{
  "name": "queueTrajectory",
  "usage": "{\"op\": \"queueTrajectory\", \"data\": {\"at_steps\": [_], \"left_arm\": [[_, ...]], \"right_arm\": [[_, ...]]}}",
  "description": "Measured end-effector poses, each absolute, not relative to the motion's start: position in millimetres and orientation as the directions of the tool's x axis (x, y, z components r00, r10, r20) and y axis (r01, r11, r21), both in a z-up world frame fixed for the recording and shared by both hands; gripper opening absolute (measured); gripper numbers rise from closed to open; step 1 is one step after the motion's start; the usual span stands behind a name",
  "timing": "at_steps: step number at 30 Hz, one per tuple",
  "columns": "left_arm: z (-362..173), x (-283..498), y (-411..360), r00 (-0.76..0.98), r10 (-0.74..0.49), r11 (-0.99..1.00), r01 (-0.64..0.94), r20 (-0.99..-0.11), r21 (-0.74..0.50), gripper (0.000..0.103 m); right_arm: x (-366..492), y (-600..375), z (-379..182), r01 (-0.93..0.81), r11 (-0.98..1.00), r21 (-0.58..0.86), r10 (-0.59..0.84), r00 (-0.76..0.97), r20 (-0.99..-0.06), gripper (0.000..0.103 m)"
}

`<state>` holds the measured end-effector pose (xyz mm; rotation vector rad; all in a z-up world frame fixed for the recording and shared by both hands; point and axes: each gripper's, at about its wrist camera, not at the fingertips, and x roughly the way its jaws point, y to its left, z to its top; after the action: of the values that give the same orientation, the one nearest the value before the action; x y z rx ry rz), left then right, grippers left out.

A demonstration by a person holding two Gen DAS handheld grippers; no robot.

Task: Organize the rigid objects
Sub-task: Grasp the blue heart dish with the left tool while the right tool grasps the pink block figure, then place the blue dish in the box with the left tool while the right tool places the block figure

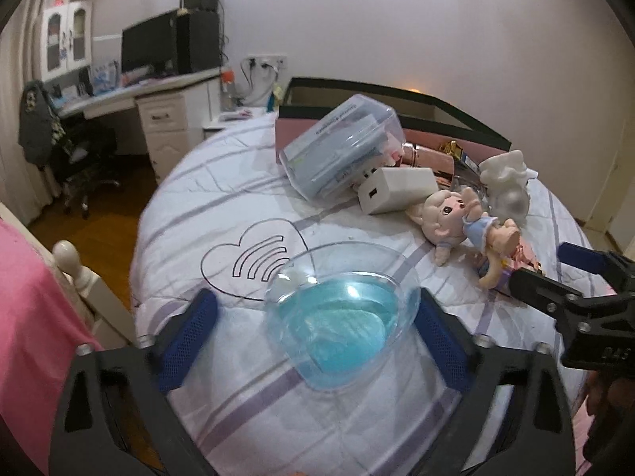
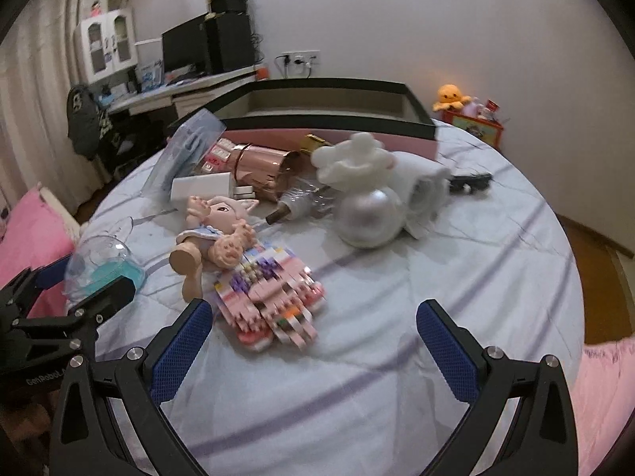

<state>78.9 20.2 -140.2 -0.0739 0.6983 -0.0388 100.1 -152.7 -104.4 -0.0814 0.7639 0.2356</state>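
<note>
Left gripper (image 1: 317,337): jaws spread wide, straddling a clear heart-shaped plastic container with a blue base (image 1: 341,317). The right-hand blue pad (image 1: 440,345) sits at the container's wall; whether it touches cannot be told. The left-hand pad stands clear of the container, so no grip is made.

Right gripper (image 2: 313,353): jaws wide, nothing between the pads. It hangs over bare striped white bedsheet (image 2: 456,269).

Surroundings:
- A pink block-built brick model (image 2: 274,301) lies on the sheet just ahead of the right gripper's left pad.
- A pale-haired doll in a blue-and-white dress (image 2: 214,230) lies on its back, touching the far edge of the brick model.
- A pearly white round vase with a white flower top (image 2: 365,206) stands beyond the doll.
- A white rectangular charger block (image 1: 397,190) lies beside the doll's head.
- A clear plastic box of packets (image 1: 341,146) leans tilted against a pink storage box with a black rim (image 2: 329,119).
- A rose-gold metallic tube (image 2: 262,166) lies in front of the storage box.

Obstruction: the doll, the brick model and the charger block lie between both grippers and the storage box at the far side of the bed.
</note>
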Motion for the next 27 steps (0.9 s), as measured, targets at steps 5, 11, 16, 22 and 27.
{"op": "queueTrajectory", "data": {"at_steps": [5,11,16,22,27], "left_arm": [[-139.4,85.7,23.2,0.769,-0.067,0.997,0.035,-0.636,-0.063,0.058],[-136.8,85.2,25.6,0.769,-0.087,0.996,0.057,-0.633,-0.069,0.058],[-132.8,80.9,26.7,0.774,-0.092,0.996,0.063,-0.626,-0.069,0.058],[-119.6,72.2,27.2,0.791,-0.108,0.994,0.084,-0.603,-0.068,0.058],[-97.6,69.2,23.8,0.809,-0.135,0.991,0.116,-0.572,-0.07,0.058]], "right_arm": [[112.4,-145.6,-107.4,-0.28,0.96,0.019,0.207,0.661,-0.721,0.096],[115.2,-135.3,-112.5,-0.339,0.94,-0.02,0.211,0.63,-0.748,0.063],[107.3,-141.5,-109.4,-0.338,0.941,-0.001,0.226,0.632,-0.741,0.062],[96.6,-161.9,-99.4,-0.313,0.949,0.044,0.247,0.649,-0.719,0.063],[95.6,-172.2,-81.5,-0.312,0.947,0.071,0.272,0.669,-0.692,0.063]]}}
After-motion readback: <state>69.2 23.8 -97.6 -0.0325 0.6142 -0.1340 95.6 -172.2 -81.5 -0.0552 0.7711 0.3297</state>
